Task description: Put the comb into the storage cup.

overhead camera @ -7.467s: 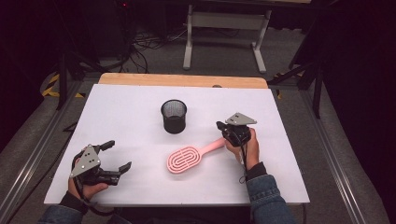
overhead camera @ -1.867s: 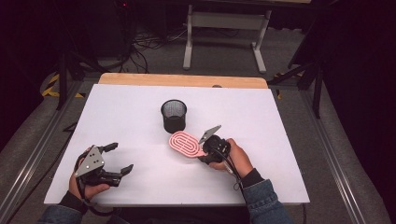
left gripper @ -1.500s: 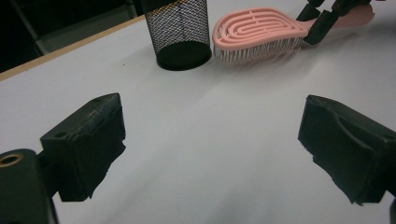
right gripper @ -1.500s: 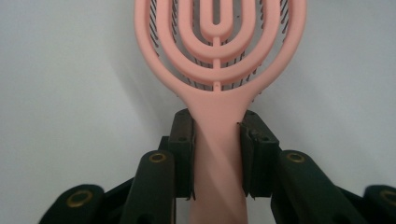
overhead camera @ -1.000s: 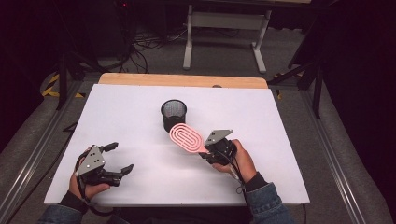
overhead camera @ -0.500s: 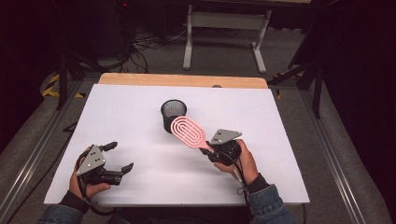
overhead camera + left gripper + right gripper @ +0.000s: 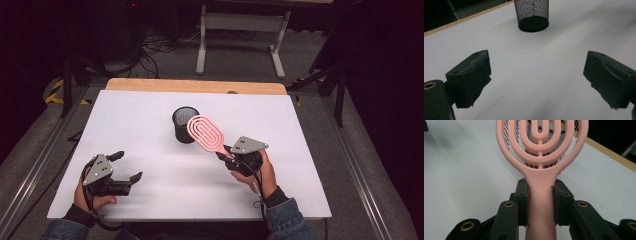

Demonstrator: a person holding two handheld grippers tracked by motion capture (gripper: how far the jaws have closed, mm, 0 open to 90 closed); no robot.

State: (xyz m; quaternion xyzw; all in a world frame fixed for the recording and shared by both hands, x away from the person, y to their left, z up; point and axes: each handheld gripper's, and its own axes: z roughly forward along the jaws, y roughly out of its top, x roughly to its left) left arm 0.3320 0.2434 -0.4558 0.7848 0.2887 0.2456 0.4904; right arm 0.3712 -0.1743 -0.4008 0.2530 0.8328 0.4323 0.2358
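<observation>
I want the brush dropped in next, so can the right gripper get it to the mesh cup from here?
Probably yes. The right gripper is clamped on the pink brush by its handle, its head already raised beside the mesh cup, with nothing between them.

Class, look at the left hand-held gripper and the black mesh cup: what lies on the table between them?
Nothing: in the left gripper view, bare white table runs from the open left hand-held gripper to the black mesh cup.

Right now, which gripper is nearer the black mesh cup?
Right. The right gripper holds the brush beside the cup; the left gripper rests open, farther off near the table's front edge.
</observation>
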